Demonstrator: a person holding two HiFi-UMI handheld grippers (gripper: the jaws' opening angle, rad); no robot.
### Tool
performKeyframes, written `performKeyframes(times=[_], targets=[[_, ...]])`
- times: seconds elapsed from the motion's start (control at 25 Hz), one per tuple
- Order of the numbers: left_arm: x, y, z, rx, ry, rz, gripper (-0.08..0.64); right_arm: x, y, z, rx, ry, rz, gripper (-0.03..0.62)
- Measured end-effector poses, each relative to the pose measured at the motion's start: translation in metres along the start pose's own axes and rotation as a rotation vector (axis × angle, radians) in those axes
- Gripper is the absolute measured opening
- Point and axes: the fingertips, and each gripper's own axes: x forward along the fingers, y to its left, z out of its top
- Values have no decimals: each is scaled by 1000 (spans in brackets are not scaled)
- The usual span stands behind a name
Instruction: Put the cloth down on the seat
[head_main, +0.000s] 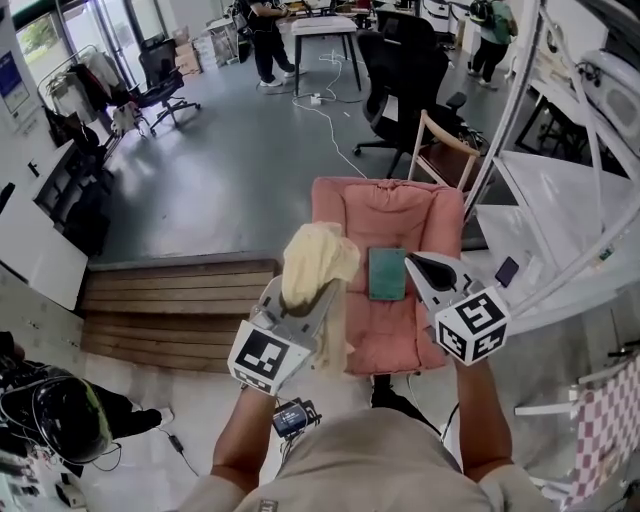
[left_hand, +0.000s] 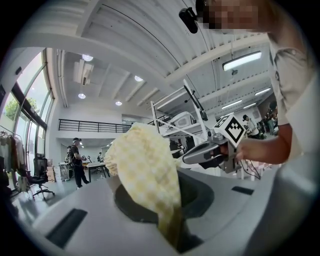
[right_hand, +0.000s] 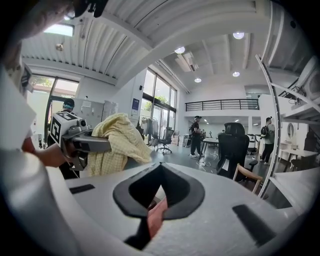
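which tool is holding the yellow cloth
The left tool: its jaws are clamped on the yellow cloth, which bunches up over its tip. The right tool has no cloth in it.

**Head view:** the camera sits on the person's head and faces forward and steeply down. The left gripper (head_main: 318, 290) and right gripper (head_main: 418, 265) lie close beneath it. The pink armchair (head_main: 385, 210) is just beyond them, and the hall floor (head_main: 250, 160) is farther off.

**Left gripper view:** the camera rides on that gripper and looks along its jaws, tilted up toward the ceiling (left_hand: 150, 45). The cloth (left_hand: 142, 170) is very near the lens.

**Right gripper view:** the camera looks along its own jaws, roughly level across the hall.

**Shared coverage:** each gripper view takes in the other gripper at one side. The head view and right gripper view share the black office chair (right_hand: 234, 145) and the wooden chair (right_hand: 247, 175).
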Motion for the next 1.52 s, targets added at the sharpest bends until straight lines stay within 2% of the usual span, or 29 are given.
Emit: performKeyframes(times=[0.12,0.28,0.68,0.88,1.24,1.52], targets=[[19,5,-5,6,-3,7,49,4,-18,-3,1,4,3,-8],[41,8,-8,-23,27,8,49,10,-39,-10,14,13,4,-8],[105,29,-31,-5,30,23,49,30,-98,-30,48,37,4,-8],[138,42,-36,-41,70,19,49,46,-128,-38,68,42,-4,-8],[209,76,-52,-58,65,23,49,84,-183,-60,106,64,-12,-8],[258,100,-85,-86,95,26,49,116,-222,-81,135,81,-13,-8]])
